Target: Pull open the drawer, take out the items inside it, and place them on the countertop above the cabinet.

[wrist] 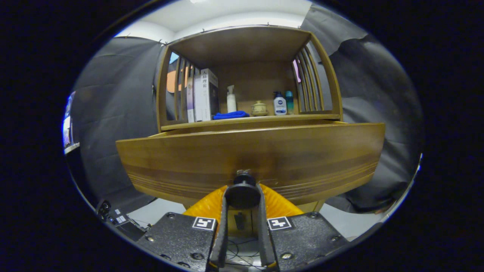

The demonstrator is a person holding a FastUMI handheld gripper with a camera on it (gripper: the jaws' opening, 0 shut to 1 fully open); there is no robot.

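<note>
Gripper view, drawer-opening step. My gripper (242, 196) sits at the lower centre of the frame, its two fingers closed to a narrow gap and pressing on either side of the dark round knob (242, 192) of the drawer (249, 158). The drawer front fills the middle band of the frame as a wide wooden panel, and it appears to stand out from the cabinet (247, 71) behind it, so I judge the pull to be under way and the drawer partly open. Its inside is hidden from this low angle, so I cannot tell what items lie in it.

Above the drawer, in the upper centre, runs the countertop (264, 118), where the items must go. It already carries books (202, 94) at the left, a blue cloth (230, 115), a white spray bottle (231, 99), a small lidded pot (259, 108) and two pump bottles (283, 102) toward the right.

The next move, as I judge it, calls for a straight, level pull on the knob until the interior is exposed, then releasing the knob and rising over the drawer's front edge to reach inside.
</note>
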